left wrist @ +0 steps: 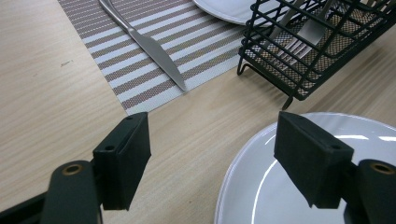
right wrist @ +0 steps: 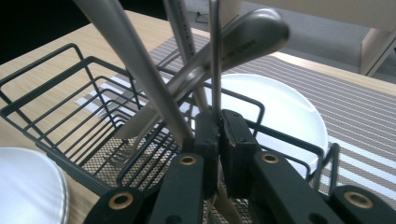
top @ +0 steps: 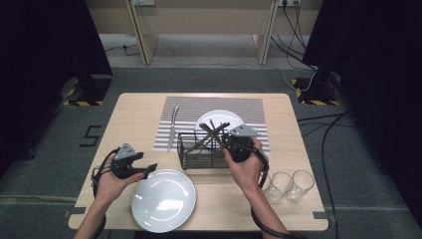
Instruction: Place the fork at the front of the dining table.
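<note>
- My right gripper (right wrist: 218,140) pinches a thin steel utensil handle (right wrist: 215,56) standing in the black wire caddy (top: 199,152) at table centre.
- Lifting may snag crossed cutlery and tip the caddy.
- My left gripper (left wrist: 212,158) is released, over the white plate (top: 163,200) at seven o'clock.
- Wooden table (top: 134,107), striped placemat (top: 249,107); grey floor, cables.

A basket (top: 199,151) of cutlery (top: 211,133) is sitting mid-table; a knife (top: 172,127) is lying to its left on a mat (top: 249,107); glasses (top: 288,185) are standing near right.
</note>
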Demonstrator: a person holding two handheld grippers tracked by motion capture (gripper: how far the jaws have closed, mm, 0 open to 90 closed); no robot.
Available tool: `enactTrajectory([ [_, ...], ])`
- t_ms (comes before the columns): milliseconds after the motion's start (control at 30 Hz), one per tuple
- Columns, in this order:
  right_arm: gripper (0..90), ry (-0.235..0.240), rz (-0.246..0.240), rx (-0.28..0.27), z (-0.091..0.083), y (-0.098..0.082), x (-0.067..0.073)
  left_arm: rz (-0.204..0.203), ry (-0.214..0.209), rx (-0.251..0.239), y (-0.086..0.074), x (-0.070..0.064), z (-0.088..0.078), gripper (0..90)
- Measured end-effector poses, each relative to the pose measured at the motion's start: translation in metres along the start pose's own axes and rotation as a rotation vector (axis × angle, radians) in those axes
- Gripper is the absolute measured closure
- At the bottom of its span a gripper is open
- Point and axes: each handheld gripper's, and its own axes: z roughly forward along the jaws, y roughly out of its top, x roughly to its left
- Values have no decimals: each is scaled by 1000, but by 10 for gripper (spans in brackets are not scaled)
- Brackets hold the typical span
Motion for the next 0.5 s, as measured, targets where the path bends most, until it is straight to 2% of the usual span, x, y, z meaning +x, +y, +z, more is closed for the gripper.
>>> enactTrajectory([
  [133, 873, -19, 9, -7, -4, 0, -4, -1, 0, -1, 0, 0, 1, 267],
  [433, 875, -14, 43, -13, -7, -2, -9, 1, 0, 1, 0, 0, 1, 267],
  [500, 874, -2, 53, -30, -10, -1, -10, 1, 2, -1, 0, 0, 1, 267],
])
